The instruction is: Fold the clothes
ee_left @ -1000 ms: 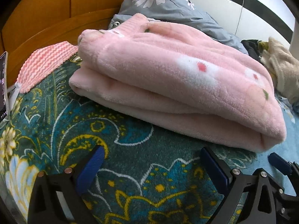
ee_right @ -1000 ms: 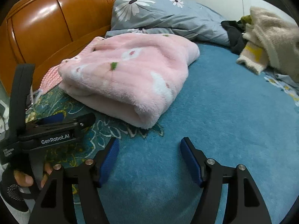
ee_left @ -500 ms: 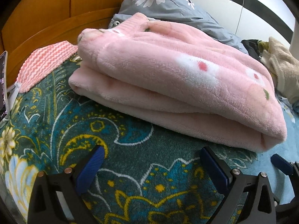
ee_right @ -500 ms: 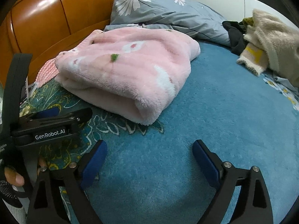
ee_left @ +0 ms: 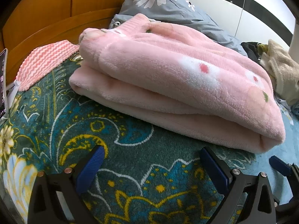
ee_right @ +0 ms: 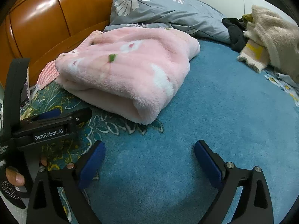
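Note:
A pink fleece garment (ee_left: 177,85) lies folded into a thick bundle on the blue floral bed cover (ee_left: 115,141), its folded corner pointing toward the grippers. My left gripper (ee_left: 151,151) stands open just in front of its near edge, with only bed cover between the fingers. In the right wrist view the same garment (ee_right: 127,71) lies ahead and to the left. My right gripper (ee_right: 149,145) hovers over plain blue cover, its jaws opening wide with nothing between them. The left gripper's black body (ee_right: 48,132) shows at the left, held by a hand.
A grey daisy pillow (ee_right: 158,9) leans on the wooden headboard (ee_right: 46,18) behind the garment. A pink-and-white striped cloth (ee_left: 44,61) lies at the left. A heap of beige and dark clothes (ee_right: 271,37) sits at the far right. A phone (ee_left: 2,82) lies at the left edge.
The right gripper's jaws have spread much wider apart. The left gripper and the pink garment have stayed where they were.

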A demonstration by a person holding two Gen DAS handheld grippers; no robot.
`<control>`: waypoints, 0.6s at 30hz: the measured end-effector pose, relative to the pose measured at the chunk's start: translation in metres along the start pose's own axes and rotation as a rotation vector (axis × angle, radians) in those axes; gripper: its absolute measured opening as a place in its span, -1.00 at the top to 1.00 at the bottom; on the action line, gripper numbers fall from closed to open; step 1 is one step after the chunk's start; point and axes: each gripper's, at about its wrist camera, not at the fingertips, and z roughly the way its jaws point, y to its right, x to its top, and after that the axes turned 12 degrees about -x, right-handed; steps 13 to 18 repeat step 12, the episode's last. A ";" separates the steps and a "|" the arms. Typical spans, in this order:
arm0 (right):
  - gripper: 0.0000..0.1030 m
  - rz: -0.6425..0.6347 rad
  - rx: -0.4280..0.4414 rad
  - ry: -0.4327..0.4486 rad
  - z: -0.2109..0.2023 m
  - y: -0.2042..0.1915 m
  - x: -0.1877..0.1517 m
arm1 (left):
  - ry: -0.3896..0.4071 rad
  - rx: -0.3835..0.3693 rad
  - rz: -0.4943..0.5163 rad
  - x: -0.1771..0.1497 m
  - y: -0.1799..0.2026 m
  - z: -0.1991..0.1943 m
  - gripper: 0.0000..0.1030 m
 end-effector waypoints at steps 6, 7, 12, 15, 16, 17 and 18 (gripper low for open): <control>-0.91 0.008 0.016 -0.001 0.000 0.002 0.000 | 0.002 -0.004 -0.003 -0.003 0.002 -0.006 -1.00; -0.92 0.008 0.018 -0.002 0.000 0.003 -0.001 | 0.002 -0.004 -0.002 -0.003 0.003 -0.006 -1.00; -0.98 0.005 0.030 -0.006 0.001 0.002 -0.001 | 0.002 0.000 0.000 -0.005 0.005 -0.011 -1.00; -0.98 0.005 0.030 -0.006 0.001 0.002 -0.001 | 0.002 0.000 0.000 -0.005 0.005 -0.011 -1.00; -0.98 0.005 0.030 -0.006 0.001 0.002 -0.001 | 0.002 0.000 0.000 -0.005 0.005 -0.011 -1.00; -0.98 0.005 0.030 -0.006 0.001 0.002 -0.001 | 0.002 0.000 0.000 -0.005 0.005 -0.011 -1.00; -0.98 0.005 0.030 -0.006 0.001 0.002 -0.001 | 0.002 0.000 0.000 -0.005 0.005 -0.011 -1.00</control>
